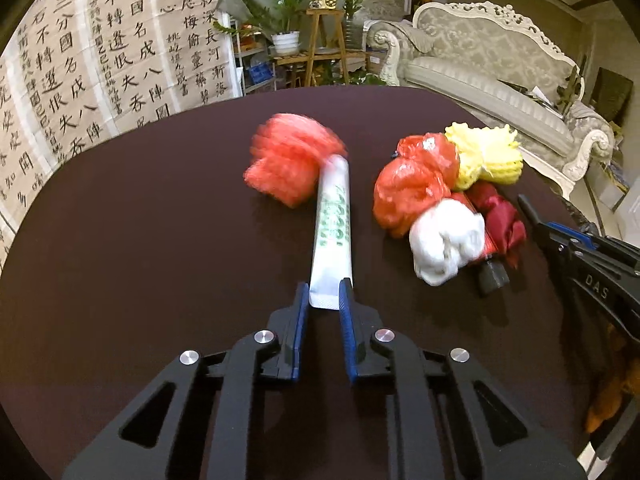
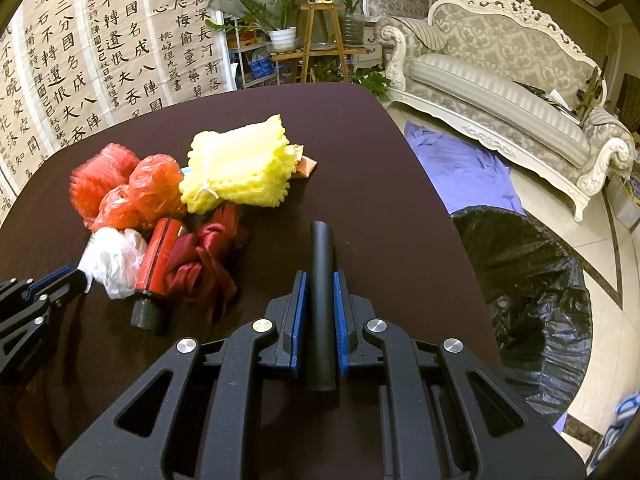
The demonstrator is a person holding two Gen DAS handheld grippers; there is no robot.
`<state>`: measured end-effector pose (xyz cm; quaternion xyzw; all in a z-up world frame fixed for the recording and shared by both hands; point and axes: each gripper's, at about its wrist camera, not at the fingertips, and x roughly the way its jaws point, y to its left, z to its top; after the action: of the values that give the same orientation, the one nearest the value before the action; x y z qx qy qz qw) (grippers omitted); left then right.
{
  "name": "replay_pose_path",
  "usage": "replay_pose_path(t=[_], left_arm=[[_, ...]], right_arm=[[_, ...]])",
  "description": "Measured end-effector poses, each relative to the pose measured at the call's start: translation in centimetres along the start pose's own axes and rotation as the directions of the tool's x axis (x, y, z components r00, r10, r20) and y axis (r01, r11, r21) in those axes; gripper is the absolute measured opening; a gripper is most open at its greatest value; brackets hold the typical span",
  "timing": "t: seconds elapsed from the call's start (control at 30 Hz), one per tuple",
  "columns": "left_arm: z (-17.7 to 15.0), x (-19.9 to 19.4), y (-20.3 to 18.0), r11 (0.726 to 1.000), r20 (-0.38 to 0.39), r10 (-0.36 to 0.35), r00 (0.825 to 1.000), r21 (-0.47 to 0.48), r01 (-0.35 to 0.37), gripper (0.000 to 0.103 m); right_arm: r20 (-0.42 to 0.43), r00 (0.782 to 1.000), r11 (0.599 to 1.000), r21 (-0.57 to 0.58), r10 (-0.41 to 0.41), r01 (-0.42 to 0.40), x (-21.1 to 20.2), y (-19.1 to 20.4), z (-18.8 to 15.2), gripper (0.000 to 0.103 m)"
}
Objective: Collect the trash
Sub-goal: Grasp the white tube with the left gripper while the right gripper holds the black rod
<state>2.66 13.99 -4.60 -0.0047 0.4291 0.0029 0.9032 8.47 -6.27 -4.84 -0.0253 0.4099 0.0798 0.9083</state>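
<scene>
Left gripper [image 1: 325, 294] clamped on white tube [image 1: 333, 224], flat crimped tail end, lying on dark table [image 1: 140, 240].
Light, squashy, slick; crimp grips best. Right gripper [image 2: 320, 292] pinched on stiff black tube [image 2: 321, 300].

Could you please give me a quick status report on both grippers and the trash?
Left gripper shut on white tube. Right gripper shut on black tube. Trash pile on table; lined bin unobstructed.
</scene>
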Motion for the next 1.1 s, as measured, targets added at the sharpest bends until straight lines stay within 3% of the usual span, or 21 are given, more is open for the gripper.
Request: replay_pose_path(t=[0.07, 0.13, 0.2, 0.37, 0.43, 0.47, 0.5, 0.6, 1.1], left_arm=[[-0.1, -0.2, 0.1, 1.0, -0.001, 0.003, 1.0, -0.005, -0.003, 0.017], [0.1, 0.0, 0.2, 1.0, 0.001, 0.004, 1.0, -0.015, -0.004, 0.026], [0.6, 0.3, 0.6, 0.999, -0.004, 0.011, 1.0, -0.048, -0.011, 0.055], [1.8, 1.3, 1.5, 0.994, -0.005, 0.005, 1.0, -0.111, -0.005, 0.063], [2.3, 1.8, 1.8, 0.992, 0.001, 0.015, 1.0, -0.129, -0.015, 0.062], [2.4, 2.0, 1.8, 0.992, 0.002, 0.024, 1.0, -0.127, -0.023, 0.057], [2.5, 2.0, 1.7, 0.992, 0.005, 0.038, 0.999, -0.12, -0.037, 0.044], [2.2, 1.9, 0.9, 0.997, 0.019, 0.045, 0.999, -0.07, -0.043, 0.024], [0.8, 0.4, 1.2, 0.995, 0.049, -0.004, 0.999, -0.103, 0.009, 0.022]], right_arm=[[0.001, 1.0, 1.0, -0.005, -0.004, 0.004, 0.1, 0.1, 0.2, 0.013], [0.004, 1.0, 1.0, -0.007, -0.005, 0.005, 0.2, 0.2, 0.3, 0.013], [0.004, 1.0, 1.0, -0.007, -0.005, 0.005, 0.3, 0.2, 0.2, 0.013], [0.006, 1.0, 1.0, -0.01, -0.006, 0.007, 0.2, 0.1, 0.0, 0.013], [0.006, 1.0, 1.0, -0.008, -0.005, 0.005, 0.3, 0.2, 0.0, 0.013], [0.006, 1.0, 1.0, -0.008, -0.004, 0.004, 0.4, 0.1, 0.2, 0.013], [0.006, 1.0, 1.0, -0.008, -0.004, 0.004, 0.3, 0.2, 0.0, 0.013], [0.008, 1.0, 1.0, -0.008, -0.004, 0.004, 0.2, 0.2, 0.0, 0.013], [0.036, 0.999, 1.0, 0.013, 0.007, -0.007, -1.0, 0.2, -0.9, 0.012]])
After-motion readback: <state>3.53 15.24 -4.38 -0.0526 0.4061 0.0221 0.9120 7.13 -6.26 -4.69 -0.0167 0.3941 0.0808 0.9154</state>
